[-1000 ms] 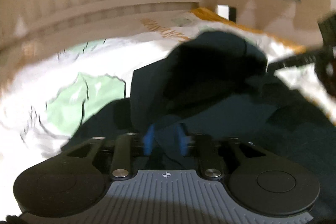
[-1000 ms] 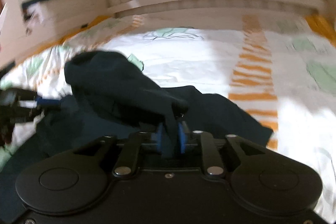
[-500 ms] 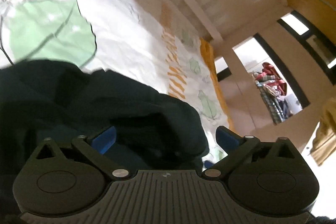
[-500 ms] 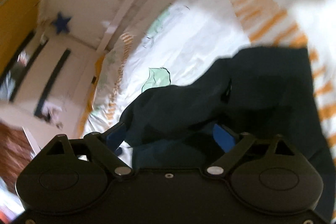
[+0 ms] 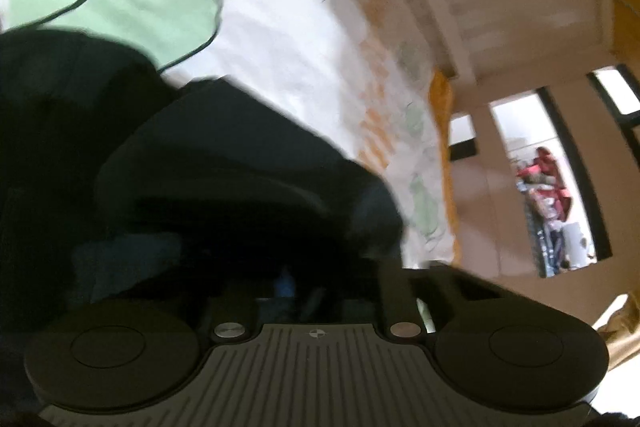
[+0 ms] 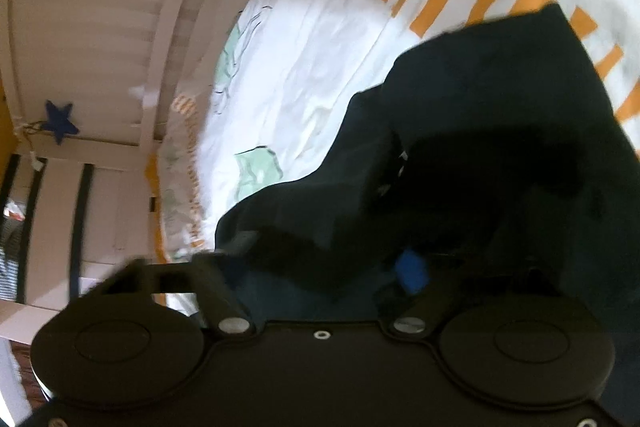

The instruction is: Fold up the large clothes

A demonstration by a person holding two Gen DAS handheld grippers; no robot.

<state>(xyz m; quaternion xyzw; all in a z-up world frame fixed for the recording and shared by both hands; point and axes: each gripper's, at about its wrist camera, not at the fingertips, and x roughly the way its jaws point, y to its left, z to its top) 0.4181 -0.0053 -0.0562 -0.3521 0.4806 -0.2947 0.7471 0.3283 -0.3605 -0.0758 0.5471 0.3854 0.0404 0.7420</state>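
Left wrist view: left gripper (image 5: 294, 287) pinched together on soft, dark navy garment (image 5: 224, 163), bunched in thick folds over white bedsheet (image 5: 280, 27) with green patches. Right wrist view: right gripper (image 6: 320, 263) closing, garment (image 6: 480, 131) between jaws, orange stripes on far sheet (image 6: 320, 47).
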